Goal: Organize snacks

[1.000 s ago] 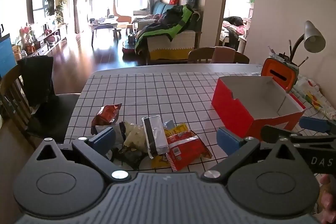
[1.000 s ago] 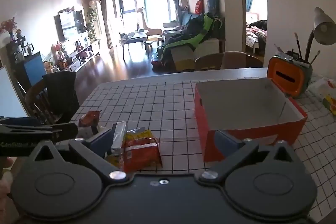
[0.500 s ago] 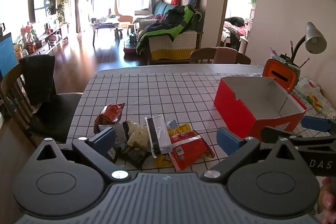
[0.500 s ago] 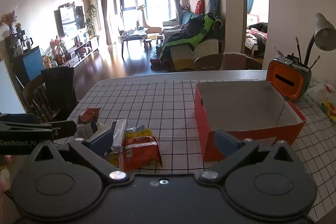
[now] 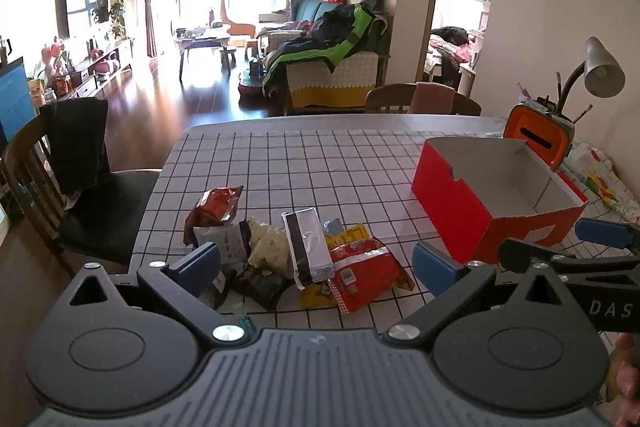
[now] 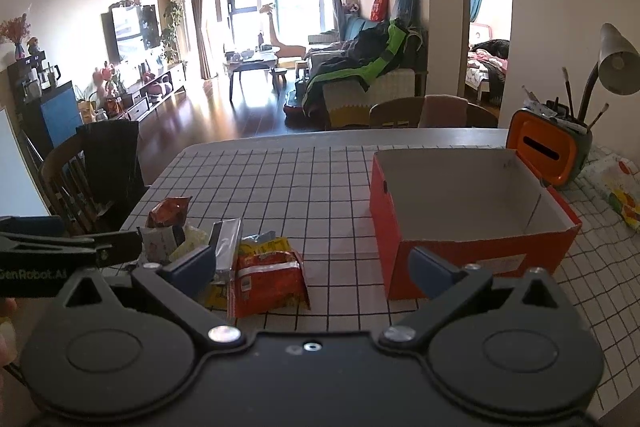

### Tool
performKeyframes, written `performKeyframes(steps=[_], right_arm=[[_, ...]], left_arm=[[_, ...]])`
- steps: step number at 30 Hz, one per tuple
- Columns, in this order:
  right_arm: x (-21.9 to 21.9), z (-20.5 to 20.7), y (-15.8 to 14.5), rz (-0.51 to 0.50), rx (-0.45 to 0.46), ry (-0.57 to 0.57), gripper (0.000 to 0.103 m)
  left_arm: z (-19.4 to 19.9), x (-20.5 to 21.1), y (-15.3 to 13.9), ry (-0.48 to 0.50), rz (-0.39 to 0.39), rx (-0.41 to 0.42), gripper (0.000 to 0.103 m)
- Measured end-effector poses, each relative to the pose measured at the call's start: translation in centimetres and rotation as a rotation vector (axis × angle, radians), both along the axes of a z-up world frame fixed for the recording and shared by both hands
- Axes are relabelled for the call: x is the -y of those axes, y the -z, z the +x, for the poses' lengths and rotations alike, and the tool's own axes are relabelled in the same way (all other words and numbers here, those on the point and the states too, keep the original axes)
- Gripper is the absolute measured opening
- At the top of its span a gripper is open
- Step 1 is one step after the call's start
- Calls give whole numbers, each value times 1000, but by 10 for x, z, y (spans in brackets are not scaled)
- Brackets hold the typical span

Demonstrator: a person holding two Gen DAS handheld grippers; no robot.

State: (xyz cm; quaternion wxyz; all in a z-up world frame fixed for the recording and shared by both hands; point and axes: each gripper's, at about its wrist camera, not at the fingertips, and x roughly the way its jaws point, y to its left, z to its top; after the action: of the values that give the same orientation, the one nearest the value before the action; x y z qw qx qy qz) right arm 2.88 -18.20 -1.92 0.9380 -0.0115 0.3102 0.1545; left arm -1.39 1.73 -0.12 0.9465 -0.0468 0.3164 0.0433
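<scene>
A heap of snack packets lies on the checked tablecloth near the front edge: a red packet [image 5: 366, 273] [image 6: 270, 279], a silver-and-black packet [image 5: 306, 249] [image 6: 227, 245], a dark red packet [image 5: 216, 205] [image 6: 168, 211] and a pale packet [image 5: 268, 247]. An empty red box [image 5: 460, 223] [image 6: 472, 259] with a white inside stands to their right. My left gripper [image 5: 316, 263] is open, above and just short of the heap. My right gripper [image 6: 312, 265] is open, between the heap and the box.
An orange pen holder [image 5: 538, 141] [image 6: 546, 151] and a grey desk lamp [image 5: 602, 69] stand behind the box. A patterned bag [image 6: 618, 189] lies at the right. A wooden chair with a dark cloth [image 5: 76, 163] stands at the table's left, another chair [image 5: 420, 99] at the far side.
Both grippers have risen and drawn back a little, so the heap and the box look slightly farther off. The packets and the box have not moved.
</scene>
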Motion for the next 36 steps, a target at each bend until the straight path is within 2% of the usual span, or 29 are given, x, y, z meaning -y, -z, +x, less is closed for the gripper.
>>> performKeyframes(steps=[36], right_arm=[[-8, -7, 9, -21, -36, -6, 103]], left_arm=[[-7, -7, 9, -14, -26, -37, 103]])
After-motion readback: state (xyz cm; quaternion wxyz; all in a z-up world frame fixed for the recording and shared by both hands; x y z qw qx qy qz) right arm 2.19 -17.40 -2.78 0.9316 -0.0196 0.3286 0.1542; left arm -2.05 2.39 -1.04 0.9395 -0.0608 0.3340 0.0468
